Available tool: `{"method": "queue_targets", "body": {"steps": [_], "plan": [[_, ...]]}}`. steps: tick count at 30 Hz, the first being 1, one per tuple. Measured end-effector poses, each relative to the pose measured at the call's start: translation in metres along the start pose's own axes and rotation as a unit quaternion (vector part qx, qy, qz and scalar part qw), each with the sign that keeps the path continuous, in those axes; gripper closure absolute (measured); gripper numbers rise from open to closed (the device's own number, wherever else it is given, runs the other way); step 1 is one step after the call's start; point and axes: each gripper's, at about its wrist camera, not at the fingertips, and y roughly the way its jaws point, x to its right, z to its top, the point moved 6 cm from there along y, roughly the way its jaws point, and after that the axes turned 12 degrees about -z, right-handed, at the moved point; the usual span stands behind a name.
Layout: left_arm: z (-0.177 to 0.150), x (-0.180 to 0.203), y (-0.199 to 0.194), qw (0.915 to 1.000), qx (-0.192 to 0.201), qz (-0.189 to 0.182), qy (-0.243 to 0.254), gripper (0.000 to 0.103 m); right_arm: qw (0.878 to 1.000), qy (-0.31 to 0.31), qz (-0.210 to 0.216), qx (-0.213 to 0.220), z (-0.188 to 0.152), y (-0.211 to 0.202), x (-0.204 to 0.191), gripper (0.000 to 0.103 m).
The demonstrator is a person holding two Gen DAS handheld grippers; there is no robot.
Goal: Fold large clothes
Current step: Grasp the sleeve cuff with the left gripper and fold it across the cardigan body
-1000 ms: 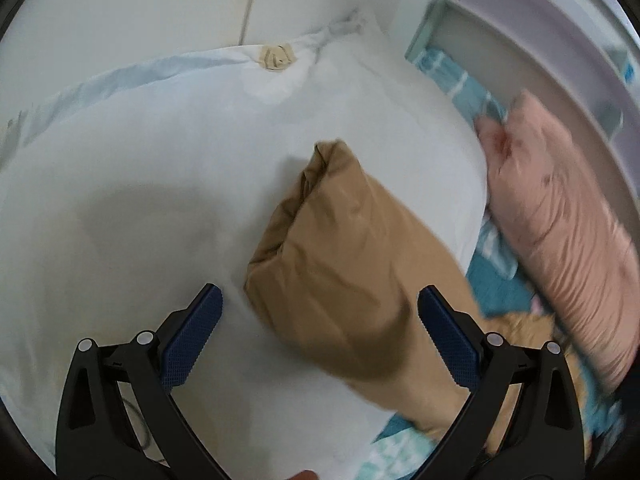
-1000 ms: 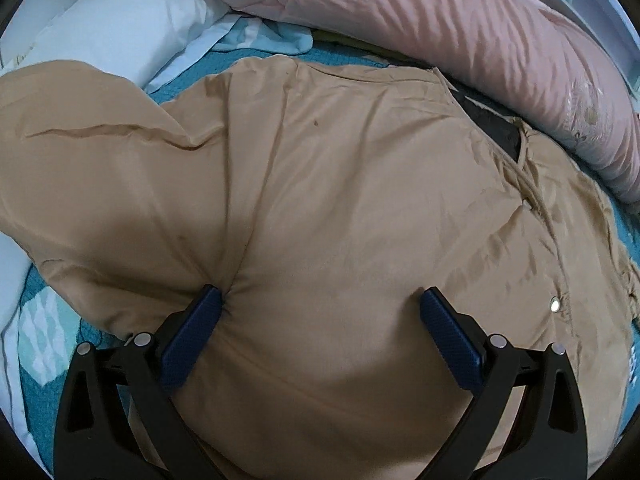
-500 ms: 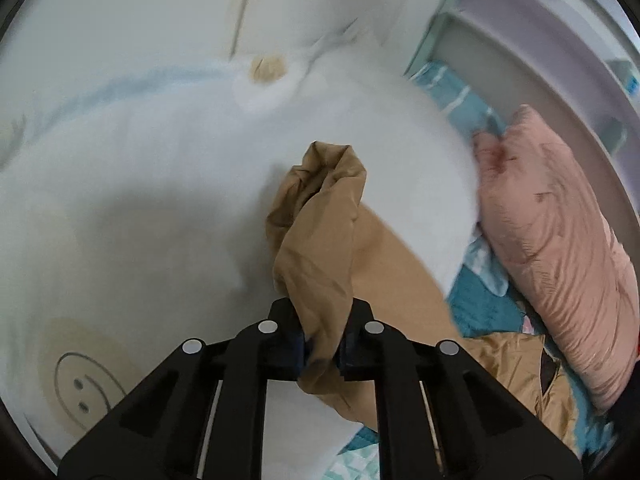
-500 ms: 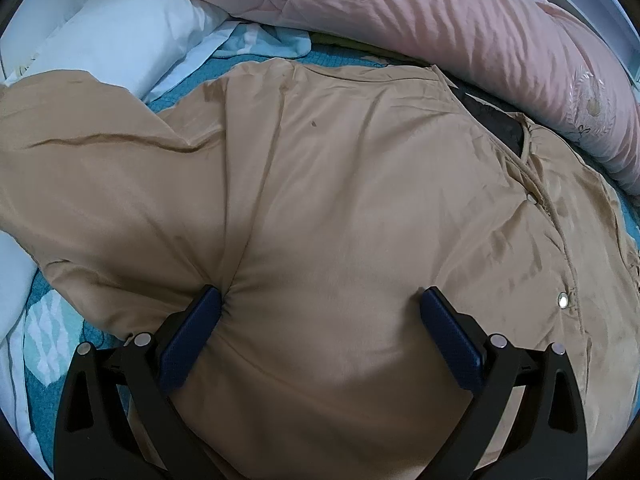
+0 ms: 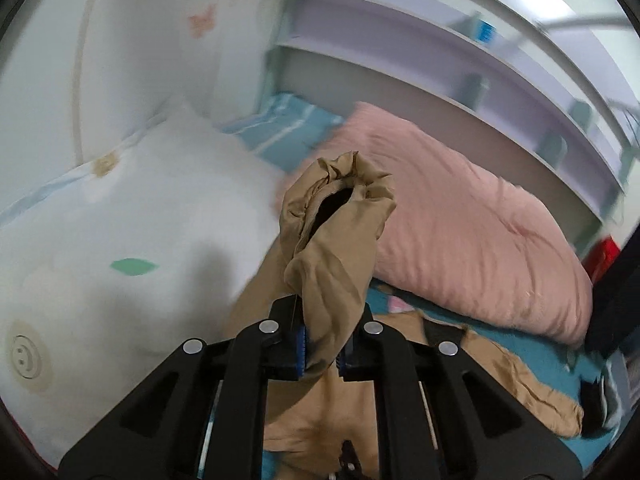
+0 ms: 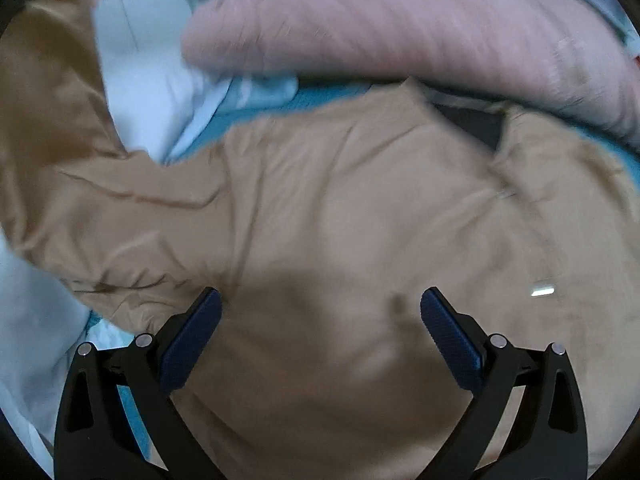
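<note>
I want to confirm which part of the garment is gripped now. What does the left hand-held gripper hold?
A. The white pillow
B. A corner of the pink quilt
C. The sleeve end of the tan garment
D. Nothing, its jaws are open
C: in the left wrist view the left hand-held gripper is shut on the tan garment's sleeve, whose open cuff stands up above the jaws.

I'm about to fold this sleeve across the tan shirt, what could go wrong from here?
The left hand-held gripper pinches only a narrow bunch of the sleeve, so it may slip out. The right hand-held gripper is open above the tan shirt, so the body may drag. The sleeve could brush the pink quilt.
</note>
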Motion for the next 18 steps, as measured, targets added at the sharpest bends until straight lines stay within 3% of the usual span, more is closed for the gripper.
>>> {"method": "queue_targets", "body": {"steps": [3, 6, 12, 15, 18], "plan": [[-0.017, 0.055, 0.023, 0.9992, -0.015, -0.033, 0.015, 0.092, 0.999, 0.000, -0.035, 0.003, 0.001, -0.007, 0.051, 0.007], [-0.042, 0.106, 0.051, 0.9972, -0.038, -0.060, 0.022, 0.092, 0.995, 0.002, -0.096, 0.005, -0.005, -0.014, 0.115, 0.007], [-0.096, 0.186, 0.116, 0.9929, -0.077, -0.077, 0.048, 0.092, 0.983, 0.030, -0.184, -0.011, -0.031, -0.017, 0.226, 0.007], [-0.125, 0.211, 0.152, 0.9900, -0.098, -0.079, 0.064, 0.092, 0.978, 0.063, -0.199, -0.029, -0.045, -0.017, 0.268, 0.007], [-0.155, 0.225, 0.179, 0.9869, -0.127, -0.085, 0.050, 0.092, 0.975, 0.090, -0.204, -0.028, -0.055, -0.021, 0.296, 0.007]]}}
